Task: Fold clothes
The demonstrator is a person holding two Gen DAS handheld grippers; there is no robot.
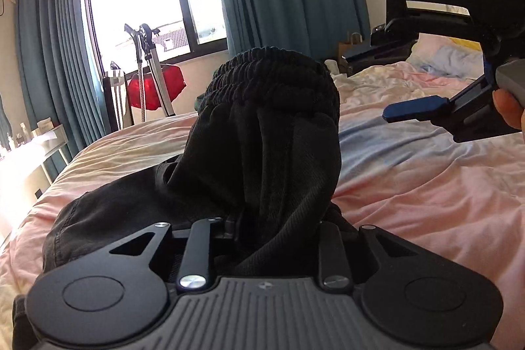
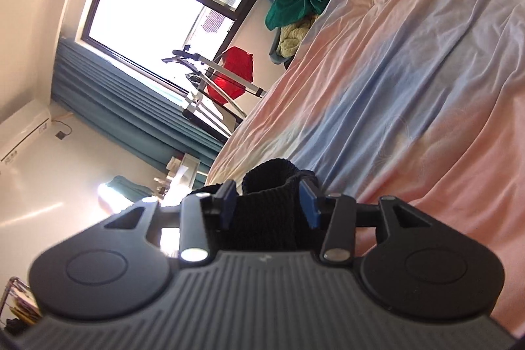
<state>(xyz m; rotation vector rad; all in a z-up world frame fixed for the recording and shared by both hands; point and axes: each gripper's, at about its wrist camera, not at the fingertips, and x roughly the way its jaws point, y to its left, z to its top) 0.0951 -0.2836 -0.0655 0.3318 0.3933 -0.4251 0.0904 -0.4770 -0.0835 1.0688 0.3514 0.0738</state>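
Note:
A pair of black trousers (image 1: 262, 133) with a ribbed elastic waistband stands bunched upright in the left wrist view, and its lower part lies on the bed sheet (image 1: 410, 186). My left gripper (image 1: 275, 205) is shut on this bunch; the cloth hides its fingertips. My right gripper (image 1: 367, 84) hangs open at the right, held by a hand (image 1: 508, 107), with its blue pads (image 1: 416, 109) just beside the waistband. In the right wrist view the right gripper (image 2: 268, 186) has its fingers wide apart, and the ribbed waistband (image 2: 269, 179) shows between them.
The rumpled pink, blue and yellow sheet (image 2: 410, 104) covers the whole bed. Green and cream clothes (image 2: 295, 9) are piled at its far edge. A steamer stand with a red item (image 1: 154, 87) is by the window, a desk (image 1: 36, 146) at the left, pillows (image 1: 443, 54) at the right.

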